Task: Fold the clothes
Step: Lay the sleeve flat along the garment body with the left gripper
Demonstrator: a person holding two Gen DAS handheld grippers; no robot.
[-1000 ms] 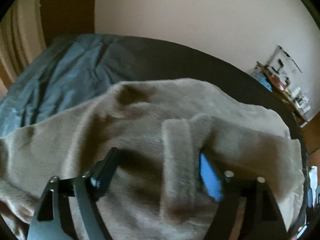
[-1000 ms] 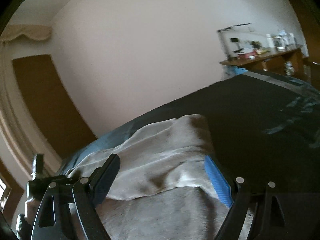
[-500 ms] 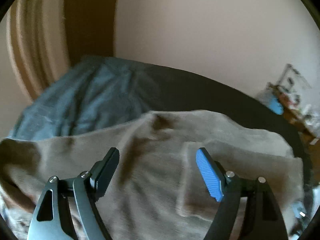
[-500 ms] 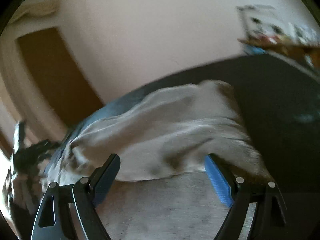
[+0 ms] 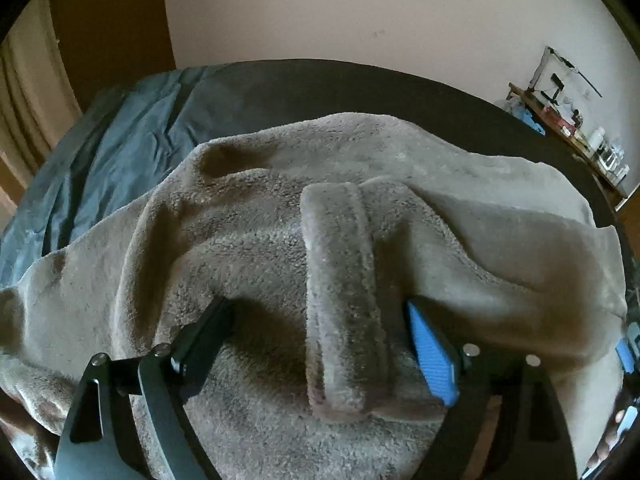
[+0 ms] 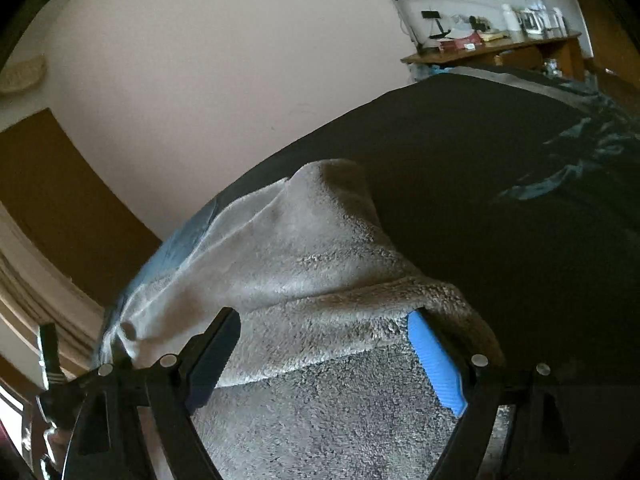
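A grey-brown fleece garment (image 5: 260,240) lies spread on the bed, bunched into soft folds. A thick doubled band (image 5: 344,280) of it runs straight between the fingers of my left gripper (image 5: 316,308). The left jaws are opening and stand wide on either side of the band, with the pads off it. In the right wrist view the garment (image 6: 312,264) rises to a peak, and its rolled edge crosses my right gripper (image 6: 323,316). That gripper is open, and the fold drapes over the tip of its blue pad (image 6: 432,356).
The bed has a dark cover (image 6: 480,168) to the right and a rumpled blue sheet (image 5: 120,160) to the far left. A cluttered wooden desk (image 6: 500,44) stands against the pale wall. A brown door (image 6: 52,184) and curtains are at the left.
The left gripper swung away from the band half a second ago and has come back low over it, jaws a little wider. The right gripper has sunk closer onto the garment's rolled edge.
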